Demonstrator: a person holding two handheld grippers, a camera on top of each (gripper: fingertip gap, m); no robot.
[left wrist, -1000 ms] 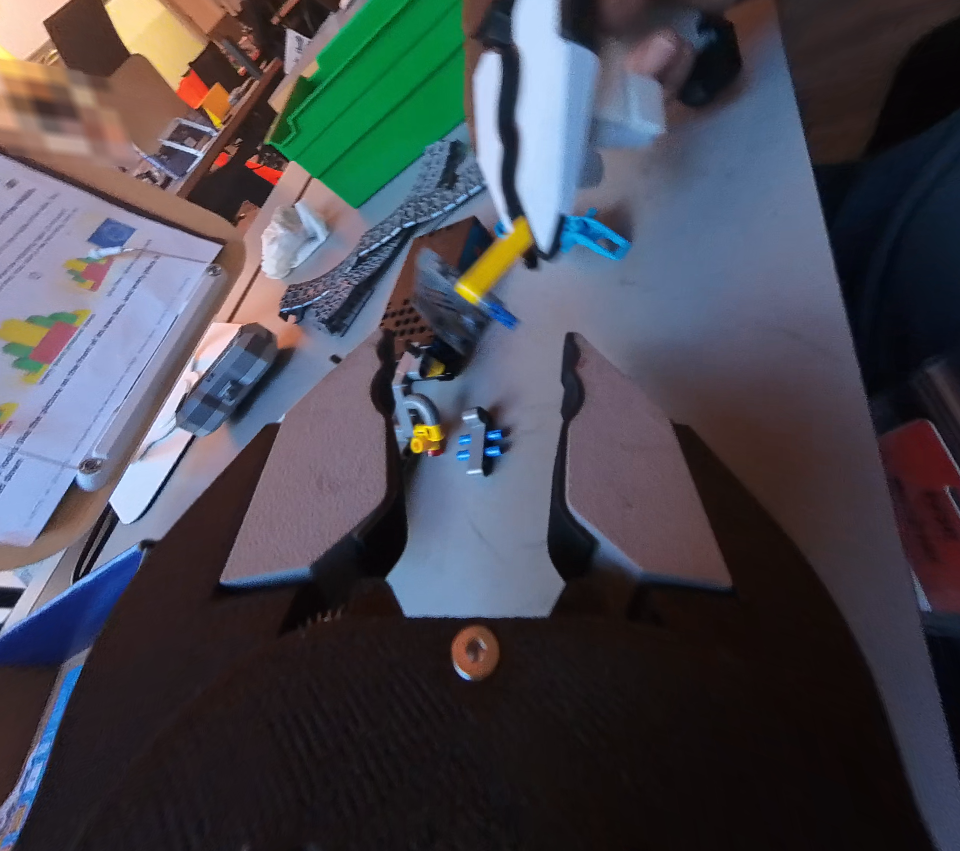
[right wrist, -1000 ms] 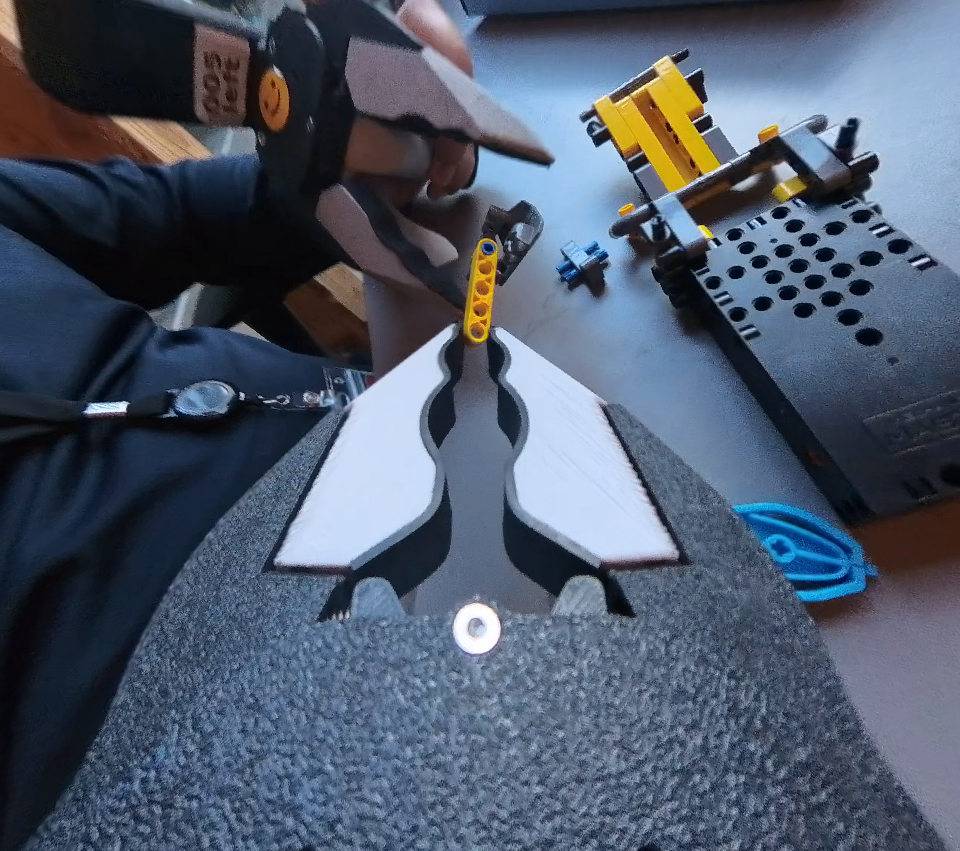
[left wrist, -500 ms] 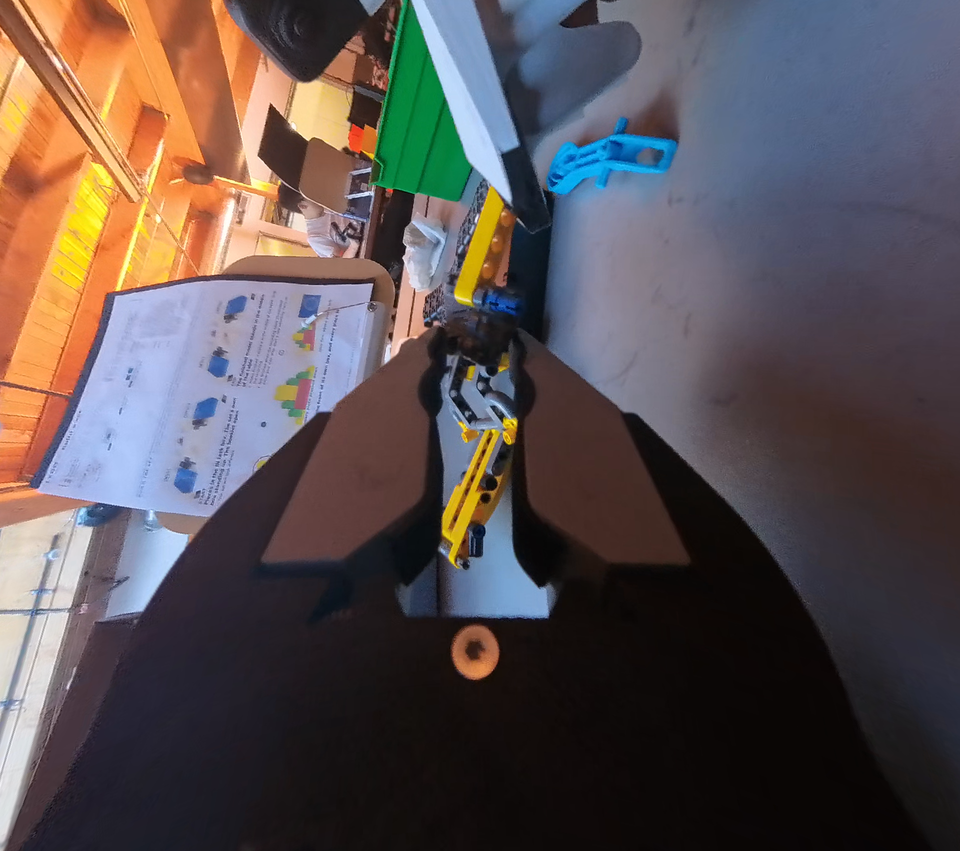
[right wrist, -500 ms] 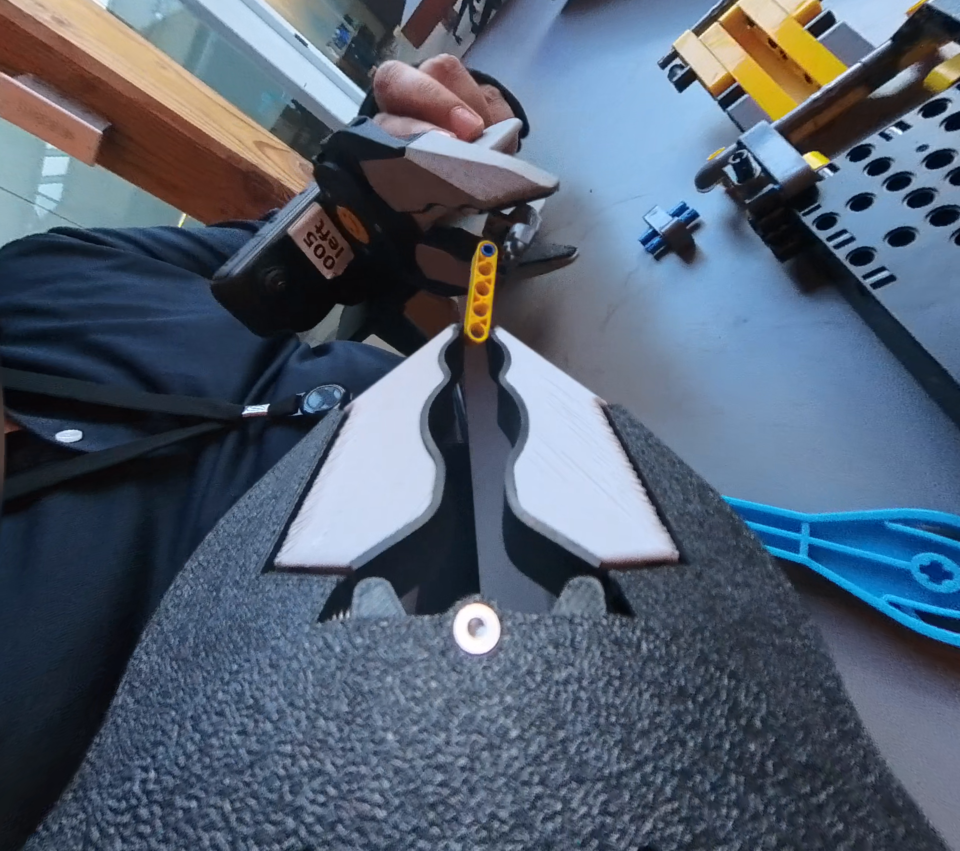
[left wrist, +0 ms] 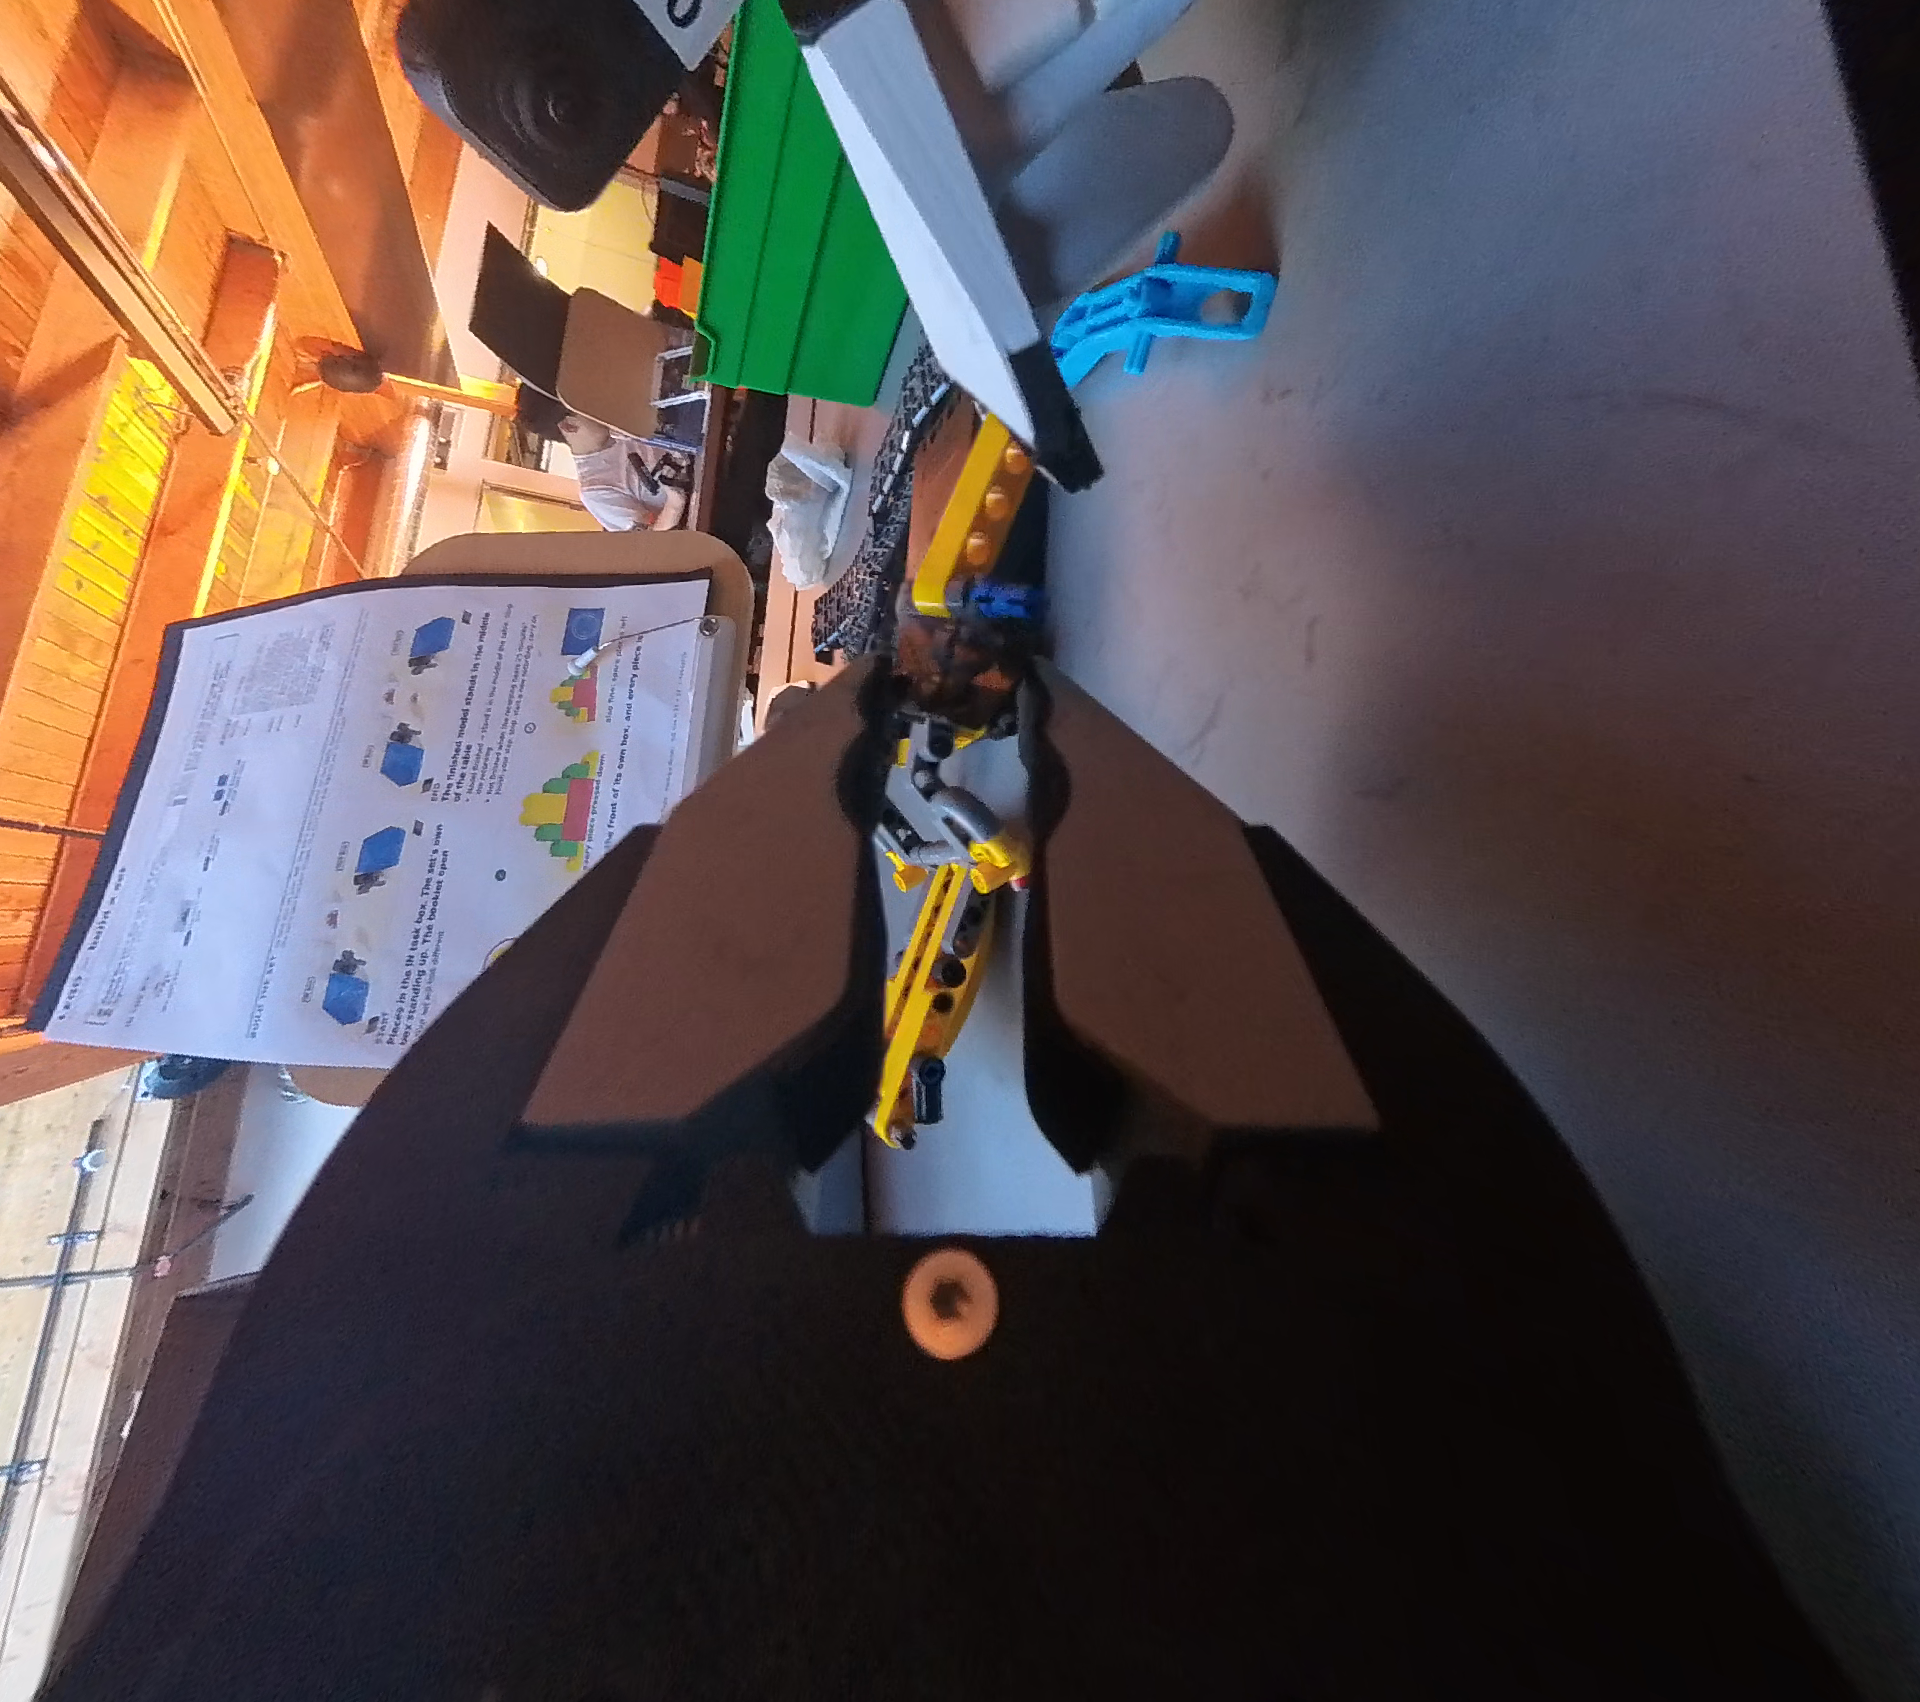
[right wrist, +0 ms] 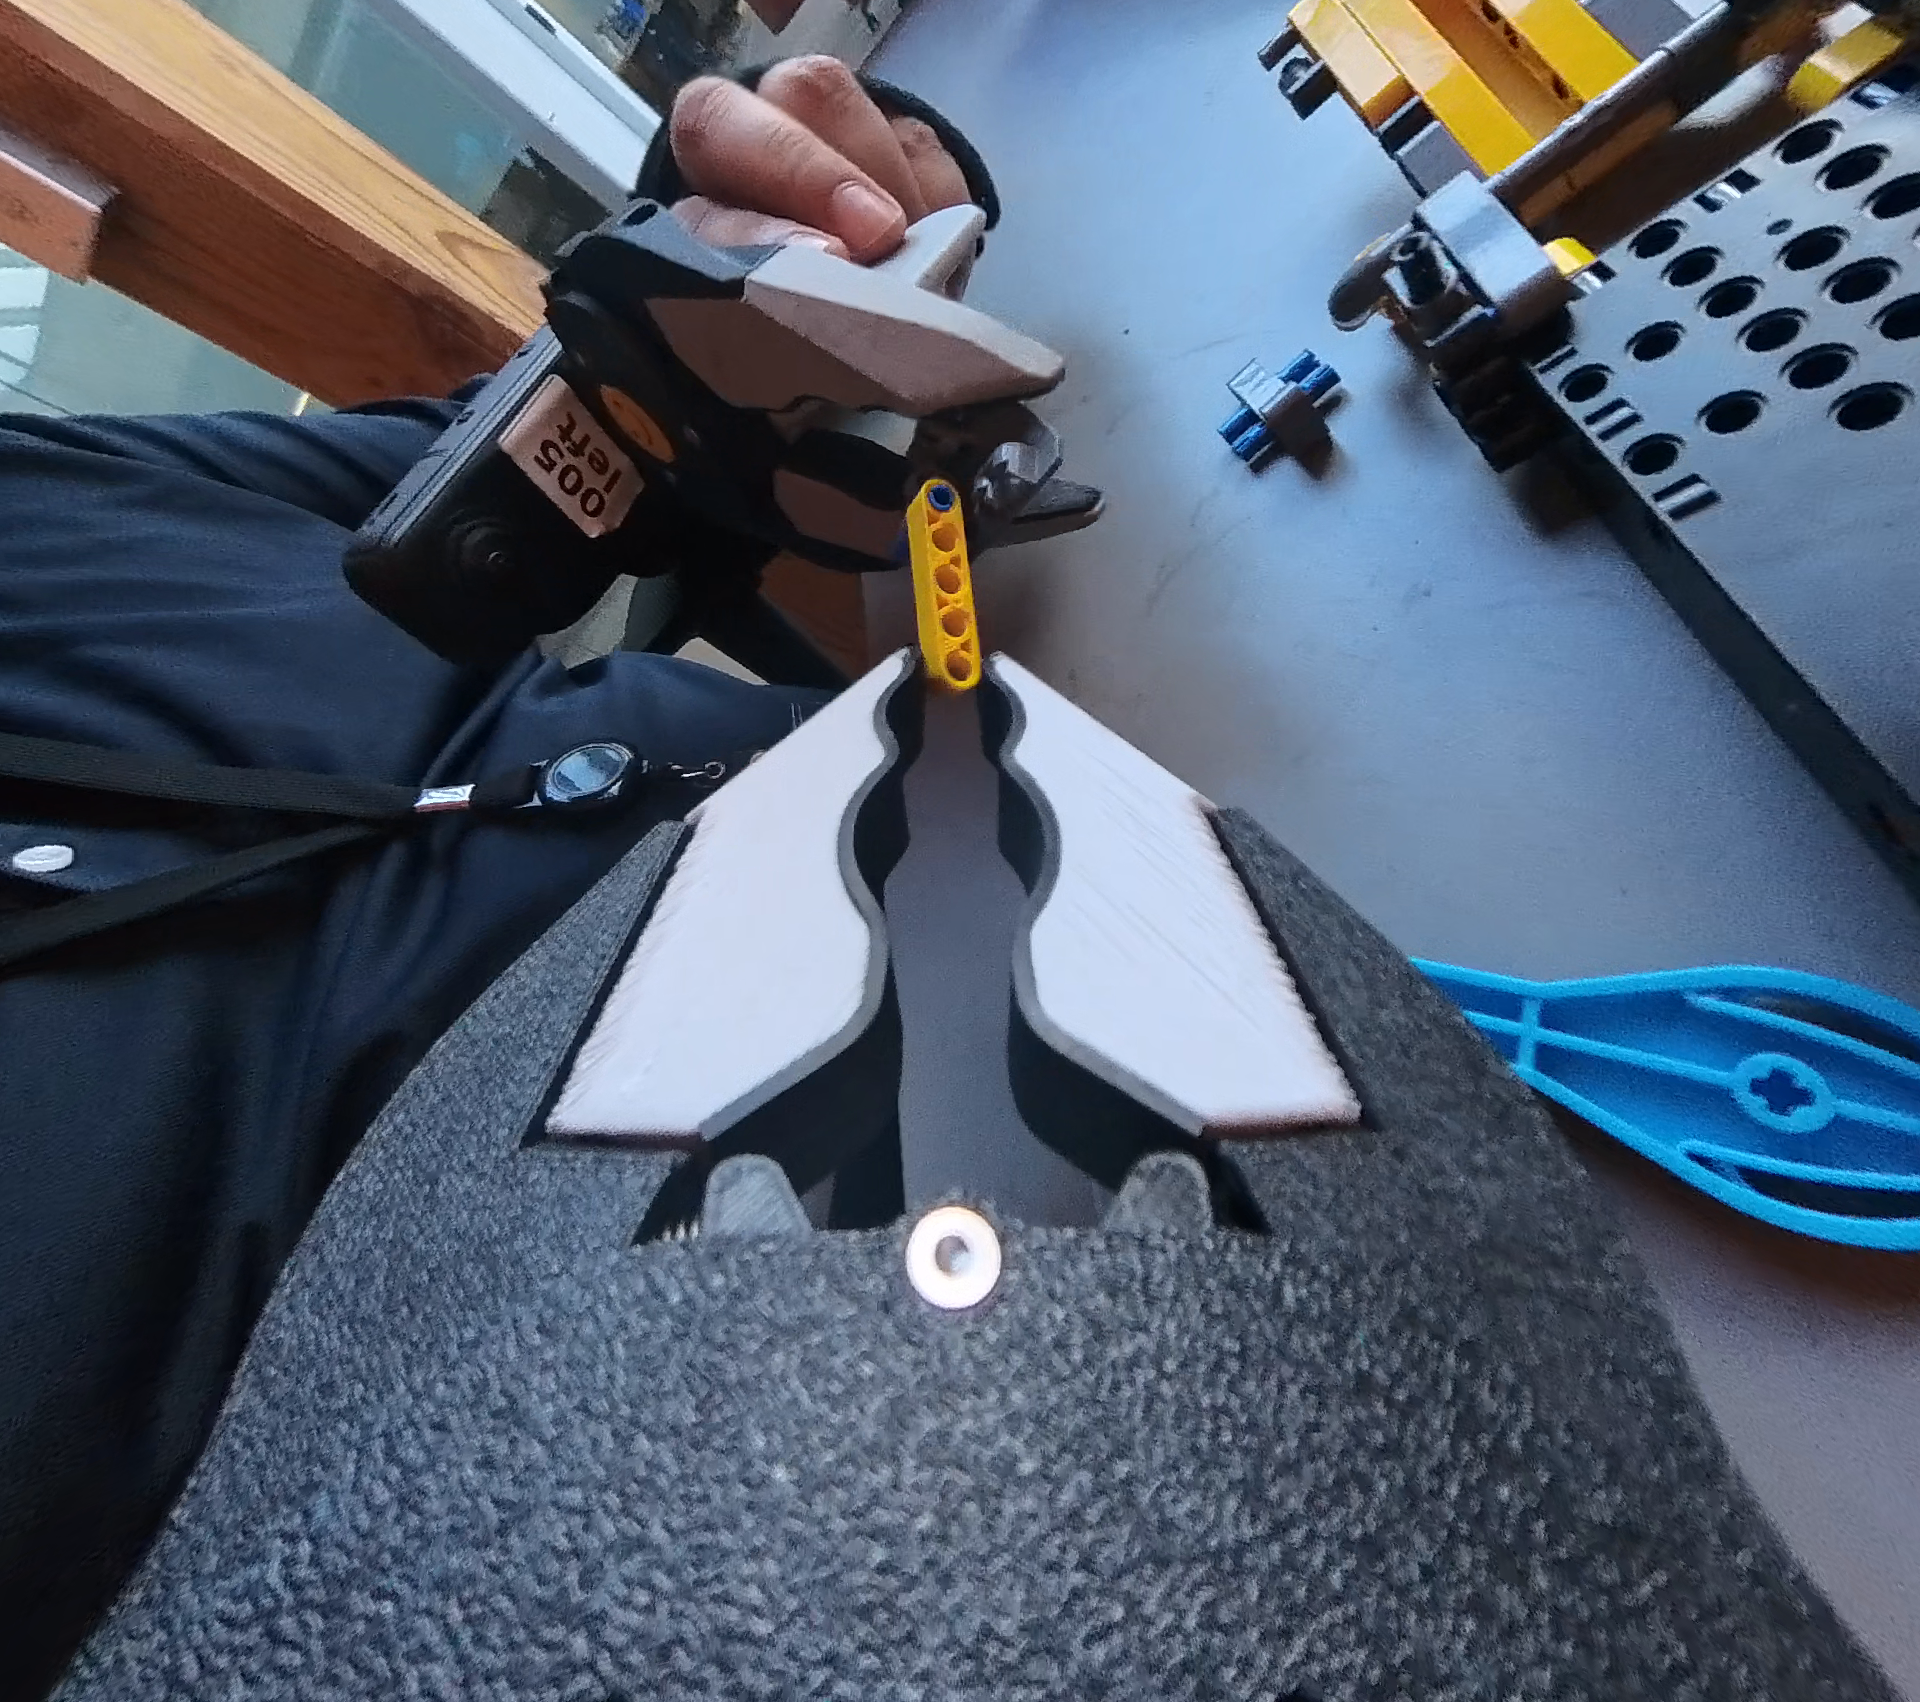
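You held two small plastic building pieces tip to tip above the grey table.

Your right gripper pinched a yellow holed beam by its near end. Its far end, with a blue pin, met the dark curved piece clamped in your left gripper. A small blue-and-grey connector lay just beside the black perforated block.
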